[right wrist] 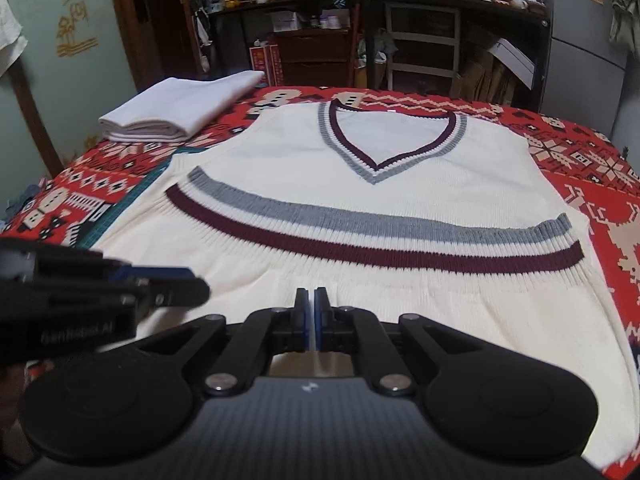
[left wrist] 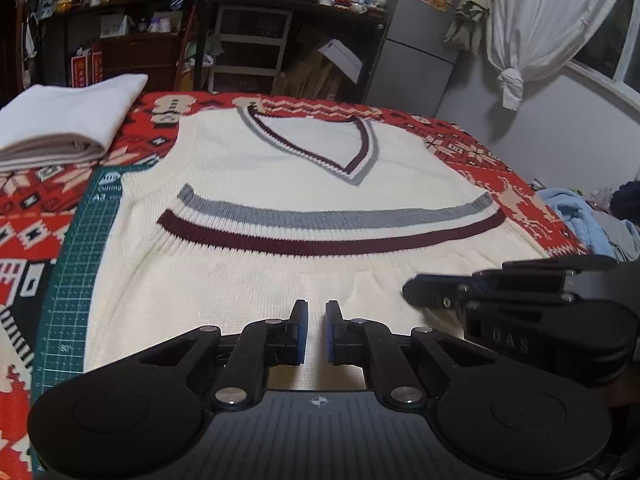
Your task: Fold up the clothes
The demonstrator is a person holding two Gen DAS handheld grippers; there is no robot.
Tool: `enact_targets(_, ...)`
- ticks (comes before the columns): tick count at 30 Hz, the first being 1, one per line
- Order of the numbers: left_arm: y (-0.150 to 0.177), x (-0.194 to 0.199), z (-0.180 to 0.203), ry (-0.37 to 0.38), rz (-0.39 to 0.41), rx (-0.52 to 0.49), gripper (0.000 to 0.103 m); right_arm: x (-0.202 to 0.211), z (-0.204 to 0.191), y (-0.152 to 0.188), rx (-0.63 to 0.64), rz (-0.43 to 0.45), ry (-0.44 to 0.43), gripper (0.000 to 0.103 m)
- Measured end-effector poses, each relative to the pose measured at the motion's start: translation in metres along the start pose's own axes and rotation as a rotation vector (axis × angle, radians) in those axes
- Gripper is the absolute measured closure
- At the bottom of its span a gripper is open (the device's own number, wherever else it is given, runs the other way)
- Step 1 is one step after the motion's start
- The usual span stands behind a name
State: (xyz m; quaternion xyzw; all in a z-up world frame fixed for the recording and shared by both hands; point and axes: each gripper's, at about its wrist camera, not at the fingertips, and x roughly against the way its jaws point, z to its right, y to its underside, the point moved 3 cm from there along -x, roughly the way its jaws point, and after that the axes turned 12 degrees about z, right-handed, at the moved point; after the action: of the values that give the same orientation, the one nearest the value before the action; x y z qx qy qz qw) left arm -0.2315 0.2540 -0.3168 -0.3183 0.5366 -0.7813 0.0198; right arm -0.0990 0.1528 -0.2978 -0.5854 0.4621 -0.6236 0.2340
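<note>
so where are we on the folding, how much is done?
Done: one folded white garment sits at the table's far left corner. In hand: nothing. The cream vest lies on the table, its near hem doubled up over the body; left gripper is slightly open, right gripper nearly shut, neither holding fabric. Left: the rest of the vest's folds.
</note>
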Motion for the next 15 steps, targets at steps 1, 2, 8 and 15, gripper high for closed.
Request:
enact_targets(1,0.003,0.002,-0.001,0.010,0.014,-0.004,0.093,0.000,0.000,0.000,-0.005,-0.002,0.001,0.100)
enact_targets(2,0.005,0.005,-0.001,0.020,0.026,-0.016,0.093,0.002,-0.001,0.000,-0.006,-0.008,0.000,0.100)
enact_targets(8,0.008,0.008,0.001,0.034,0.053,-0.037,0.093,0.044,0.012,0.007,-0.039,-0.002,0.036,0.099)
enact_targets(15,0.010,0.006,0.001,0.044,0.072,-0.042,0.092,0.042,0.056,0.009,-0.104,-0.003,0.150,0.098)
